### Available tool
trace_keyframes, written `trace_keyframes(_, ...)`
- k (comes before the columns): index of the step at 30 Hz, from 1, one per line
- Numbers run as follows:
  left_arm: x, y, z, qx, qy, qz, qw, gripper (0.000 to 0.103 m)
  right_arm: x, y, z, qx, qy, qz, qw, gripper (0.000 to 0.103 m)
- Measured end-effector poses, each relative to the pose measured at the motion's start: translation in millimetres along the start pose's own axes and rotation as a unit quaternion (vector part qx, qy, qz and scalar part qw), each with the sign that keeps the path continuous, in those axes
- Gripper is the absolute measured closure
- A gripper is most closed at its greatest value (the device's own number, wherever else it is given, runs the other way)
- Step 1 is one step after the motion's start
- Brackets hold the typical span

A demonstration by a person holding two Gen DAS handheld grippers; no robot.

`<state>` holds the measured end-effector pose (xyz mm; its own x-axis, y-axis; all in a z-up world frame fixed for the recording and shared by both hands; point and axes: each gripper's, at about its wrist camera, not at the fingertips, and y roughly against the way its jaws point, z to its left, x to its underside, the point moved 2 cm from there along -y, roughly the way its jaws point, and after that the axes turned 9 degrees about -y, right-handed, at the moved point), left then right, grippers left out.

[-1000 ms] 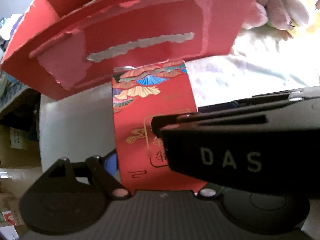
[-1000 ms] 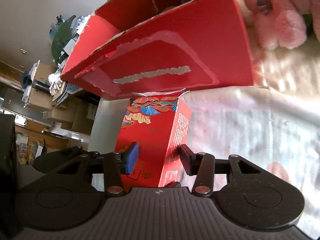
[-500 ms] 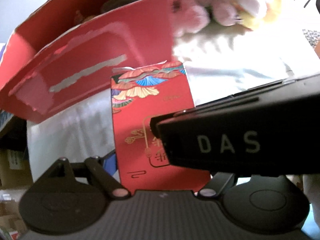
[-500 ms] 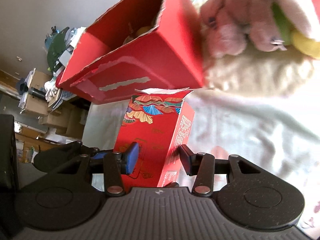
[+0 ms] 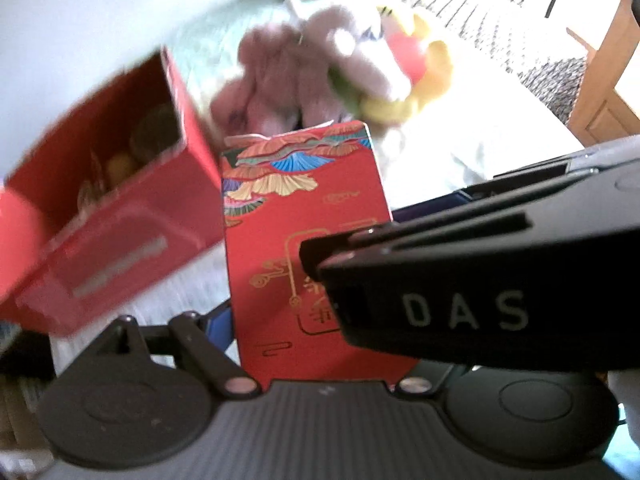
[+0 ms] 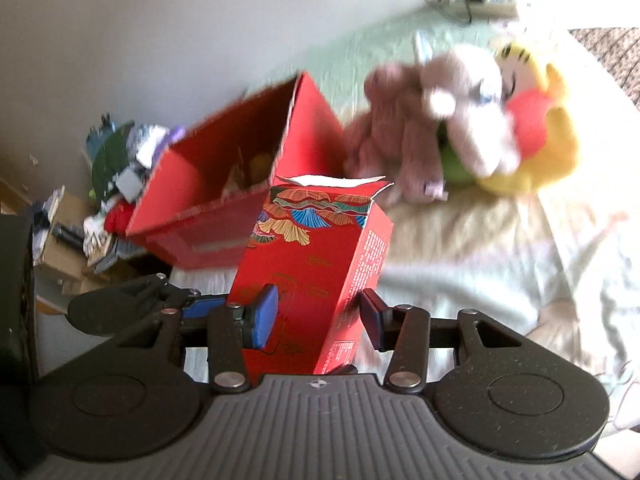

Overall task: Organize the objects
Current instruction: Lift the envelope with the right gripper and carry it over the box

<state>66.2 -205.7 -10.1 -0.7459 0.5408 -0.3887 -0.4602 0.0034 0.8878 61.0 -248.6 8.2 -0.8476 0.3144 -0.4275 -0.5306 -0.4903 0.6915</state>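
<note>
A tall red gift box [image 5: 304, 240] with a fan pattern at its top is held off the bed by both grippers. My left gripper [image 5: 316, 320] is shut across its wide face; only the blue left pad [image 5: 220, 316] shows, because the right gripper's black body [image 5: 480, 288] covers the other side. In the right wrist view my right gripper [image 6: 316, 320] is shut on the same gift box [image 6: 312, 264] across its narrow side. Its torn top flap stands open. Behind and to the left sits a large open red carton [image 5: 120, 220] [image 6: 208, 200] with small items inside.
Pink and yellow plush toys [image 5: 320, 80] [image 6: 460, 120] lie on the white bedding [image 6: 480, 248] just behind the box. Cardboard boxes and clutter [image 6: 100, 200] sit beyond the bed's left edge. A wooden door [image 5: 608, 80] stands at the far right.
Both grippers have risen with the gift box. The large carton has slid down and left in view, its open top now showing, and the plush toys have come fully into view.
</note>
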Motion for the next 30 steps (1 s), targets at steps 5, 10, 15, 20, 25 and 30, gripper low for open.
trace_keyframes(5, -18.6, 21.6, 6.2, -0.015, -0.029, -0.045, 0.9984, 0.02, -14.7, 10.5, 15.5, 0.0, -0.006, -0.051, 0.999, 0.054)
trace_keyframes(10, -32.6, 42.8, 28.0, -0.028, -0.039, -0.087, 0.9951, 0.02, -31.0, 11.6, 42.5, -0.007, 0.013, -0.098, 0.995, 0.054)
trace_keyframes(15, -35.6, 56.9, 62.2, -0.056, -0.03, -0.124, 0.9903, 0.02, -48.5, -1.7, 72.0, -0.026, 0.042, -0.116, 0.992, 0.054)
trace_keyframes(20, -29.7, 70.2, 105.3, -0.082, -0.011, -0.146, 0.9858, 0.02, -62.9, -26.7, 106.9, -0.05, 0.077, -0.122, 0.988, 0.054)
trace_keyframes(25, -19.1, 65.5, 148.3, -0.118, 0.004, -0.155, 0.9808, 0.02, -72.8, -63.7, 131.8, -0.074, 0.093, -0.102, 0.988, 0.054)
trace_keyframes(30, -5.1, 48.4, 188.6, -0.131, 0.021, -0.131, 0.9825, 0.02, -71.8, -98.5, 153.3, -0.081, 0.107, -0.078, 0.988, 0.055)
